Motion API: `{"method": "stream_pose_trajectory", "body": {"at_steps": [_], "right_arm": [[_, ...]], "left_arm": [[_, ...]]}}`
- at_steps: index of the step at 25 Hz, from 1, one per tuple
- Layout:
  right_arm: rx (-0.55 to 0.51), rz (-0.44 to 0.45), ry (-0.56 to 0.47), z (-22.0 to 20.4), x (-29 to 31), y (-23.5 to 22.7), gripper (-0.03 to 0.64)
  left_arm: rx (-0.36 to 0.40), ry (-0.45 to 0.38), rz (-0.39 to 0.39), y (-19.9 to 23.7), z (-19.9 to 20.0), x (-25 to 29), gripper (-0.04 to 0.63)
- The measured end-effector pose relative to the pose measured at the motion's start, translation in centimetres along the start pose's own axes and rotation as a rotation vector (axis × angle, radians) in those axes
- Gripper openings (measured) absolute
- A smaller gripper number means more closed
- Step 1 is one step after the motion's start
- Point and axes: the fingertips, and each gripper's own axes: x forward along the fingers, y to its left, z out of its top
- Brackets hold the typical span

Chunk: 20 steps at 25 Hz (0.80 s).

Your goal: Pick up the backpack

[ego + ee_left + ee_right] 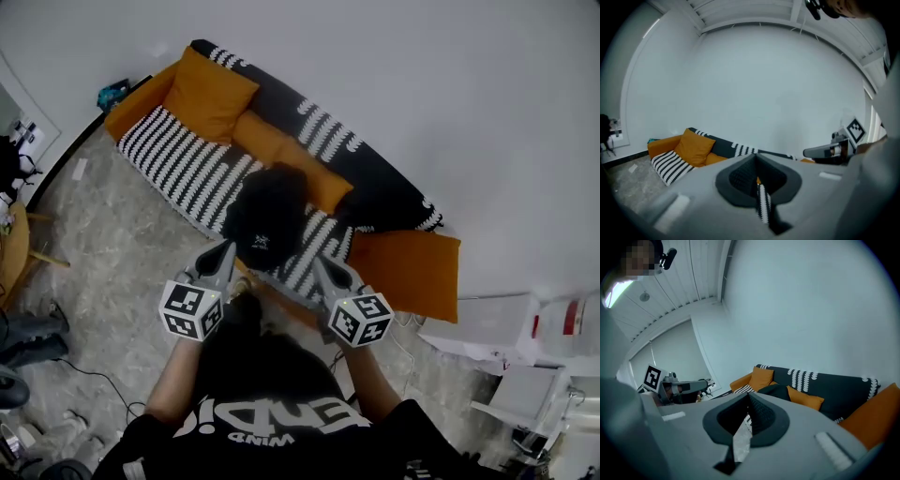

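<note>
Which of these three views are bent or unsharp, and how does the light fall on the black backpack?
Head view: soft even light, no glare; the black fabric backpack on the striped sofa shows little detail. Left gripper view: strong fisheye bend, dark corners, the grey left hand-held gripper out of focus. Right gripper view: same bend and dark corners, the right hand-held gripper equally soft.

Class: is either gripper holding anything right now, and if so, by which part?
Nothing is held. The left gripper and the right gripper are both shut on nothing; the black backpack lies untouched on the sofa.
</note>
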Motion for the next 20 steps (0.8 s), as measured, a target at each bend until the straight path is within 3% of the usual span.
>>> {"method": "stream_pose_trajectory", "body": {"at_steps": [12,17,20], "right_arm": [[0.015,-0.061,-0.012,6.1,9.5,-1.7,0.000],[0.014,-0.104,-0.047,8.0,11.2,-2.3,0.000],[0.018,-0.126,-0.047,8.4,11.5,-3.2,0.002]], "left_arm": [[0.029,0.024,-0.128,7.7,4.6,8.1,0.003],[0.023,0.036,-0.154,9.5,5.4,9.6,0.005],[0.022,0.046,-0.161,9.7,5.6,10.4,0.038]]}}
